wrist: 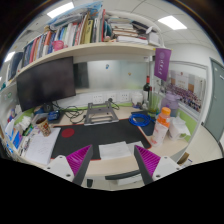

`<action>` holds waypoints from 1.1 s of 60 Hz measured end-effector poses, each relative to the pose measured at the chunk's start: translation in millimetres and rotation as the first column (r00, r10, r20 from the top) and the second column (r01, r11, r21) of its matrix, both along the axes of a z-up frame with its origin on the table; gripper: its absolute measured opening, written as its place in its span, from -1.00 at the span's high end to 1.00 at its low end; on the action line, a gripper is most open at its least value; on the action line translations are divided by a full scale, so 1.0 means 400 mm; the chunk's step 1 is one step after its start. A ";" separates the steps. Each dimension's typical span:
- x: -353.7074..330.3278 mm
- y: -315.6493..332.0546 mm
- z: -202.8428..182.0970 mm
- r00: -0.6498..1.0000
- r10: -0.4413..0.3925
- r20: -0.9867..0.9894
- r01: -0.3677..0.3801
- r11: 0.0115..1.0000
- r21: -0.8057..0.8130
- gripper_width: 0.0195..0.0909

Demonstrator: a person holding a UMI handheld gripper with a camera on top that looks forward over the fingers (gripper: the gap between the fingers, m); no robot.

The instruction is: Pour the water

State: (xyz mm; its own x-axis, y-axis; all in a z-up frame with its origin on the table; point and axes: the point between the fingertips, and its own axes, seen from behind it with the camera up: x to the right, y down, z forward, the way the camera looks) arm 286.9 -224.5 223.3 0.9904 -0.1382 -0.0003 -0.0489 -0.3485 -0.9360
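**Hovering High Above the Desk, Nothing Yet in the Fingers**

Hanging well above the near edge of the desk (60, 135), the gripper (113, 160) looked down and forward, its two fingers spread wide with only open air and desk surface between the magenta pads (80, 160). It held nothing.

The likeliest vessels for pouring stood toward the right side of the desk: a dark bottle (147, 95) upright near the back right, and, nearer the right edge, an orange-capped container (161, 128). Which of them held the water could not be told. Both stood well ahead and to the right of the fingers.

By judgement, a filled bottle would be rigid, fairly heavy and smooth-sided, so likely to slip; a squeeze across the middle of its body, below the neck, seemed the safest hold.

Elsewhere, a monitor (46, 80) stood at the back left under a shelf of books (70, 35), and a white sheet of paper (112, 150) lay on a dark mat (95, 135) just beyond the fingers.

The pose read as an approach not yet committed: raised, level, centred on the desk.
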 end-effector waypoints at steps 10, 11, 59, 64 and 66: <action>0.286 0.027 -0.057 0.997 -0.082 0.009 0.082 0.996 -0.016 -0.82; 0.310 0.034 -0.062 0.996 -0.088 0.010 0.088 0.996 -0.016 -0.82; 0.599 0.421 -0.092 0.996 0.016 0.092 -0.037 0.974 0.225 -0.06; 0.598 0.419 -0.092 0.995 0.016 0.099 -0.039 0.971 0.236 0.13; 0.596 0.421 -0.090 0.994 0.018 0.111 -0.045 0.969 0.245 0.21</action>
State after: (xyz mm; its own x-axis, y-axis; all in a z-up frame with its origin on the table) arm 525.5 -56.0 187.4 0.9904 -0.1161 0.0754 0.0631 -0.1064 -0.9923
